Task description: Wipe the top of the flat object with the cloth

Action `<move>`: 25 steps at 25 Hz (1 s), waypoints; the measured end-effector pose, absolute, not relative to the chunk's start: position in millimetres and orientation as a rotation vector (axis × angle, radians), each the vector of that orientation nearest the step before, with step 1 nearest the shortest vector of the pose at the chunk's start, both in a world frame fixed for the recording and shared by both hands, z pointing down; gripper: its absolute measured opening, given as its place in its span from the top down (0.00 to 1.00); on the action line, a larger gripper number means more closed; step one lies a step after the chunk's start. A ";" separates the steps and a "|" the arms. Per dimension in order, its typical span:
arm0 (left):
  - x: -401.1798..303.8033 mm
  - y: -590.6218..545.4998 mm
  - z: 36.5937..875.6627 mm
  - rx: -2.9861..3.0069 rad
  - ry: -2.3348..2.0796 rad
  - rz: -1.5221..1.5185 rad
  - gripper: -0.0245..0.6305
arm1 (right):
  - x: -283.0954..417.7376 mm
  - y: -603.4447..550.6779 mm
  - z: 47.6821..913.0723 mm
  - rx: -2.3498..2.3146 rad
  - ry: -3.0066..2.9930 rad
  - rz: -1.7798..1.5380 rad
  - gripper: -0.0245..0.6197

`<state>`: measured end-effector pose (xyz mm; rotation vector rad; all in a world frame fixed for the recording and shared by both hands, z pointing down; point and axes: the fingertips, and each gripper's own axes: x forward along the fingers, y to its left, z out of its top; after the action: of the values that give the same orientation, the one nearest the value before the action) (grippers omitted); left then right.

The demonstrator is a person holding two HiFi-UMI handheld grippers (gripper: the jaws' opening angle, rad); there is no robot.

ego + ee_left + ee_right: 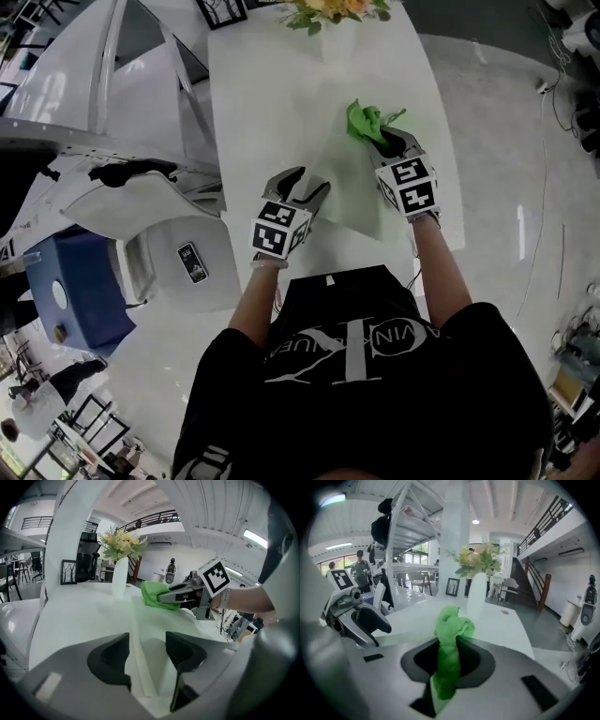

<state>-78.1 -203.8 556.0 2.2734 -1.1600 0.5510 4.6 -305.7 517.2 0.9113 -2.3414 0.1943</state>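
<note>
Left gripper [312, 184] jaws stand apart over the near-left edge of the sheet [349, 202], not pressing it. Right gripper [382, 142] jaws are clamped on the cloth [364, 120] at the sheet's far edge on the bench [253, 103]. Best: steady the sheet with the left, keep the cloth low, wipe in overlapping strokes.

The flowers [330, 11] and picture frame [222, 11] are cut off at the head view's top edge. The lower end of the cloth [452, 623] is hidden between the fingers [477, 660] of the right gripper [449, 644].
</note>
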 end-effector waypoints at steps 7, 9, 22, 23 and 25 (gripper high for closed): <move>-77.1 -198.8 560.1 2.260 -1.141 0.562 0.62 | -52.9 -289.5 527.7 0.702 -2.353 0.138 0.86; -74.2 -197.6 560.4 2.257 -1.135 0.561 0.68 | -59.7 -284.9 535.4 0.657 -2.319 0.113 0.86; -76.5 -194.8 564.1 2.213 -1.164 0.607 0.68 | -42.6 -273.0 542.2 0.611 -2.247 0.084 0.86; -76.6 -194.5 564.1 2.211 -1.164 0.612 0.68 | -39.3 -271.9 541.8 0.614 -2.246 0.081 0.86; -76.7 -195.0 563.7 2.210 -1.168 0.613 0.68 | -32.6 -269.1 541.3 0.621 -2.244 0.084 0.86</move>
<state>-76.7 -195.0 563.7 2.2098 -1.1684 0.6130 -32.6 -269.1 541.3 0.6210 -2.2443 0.0844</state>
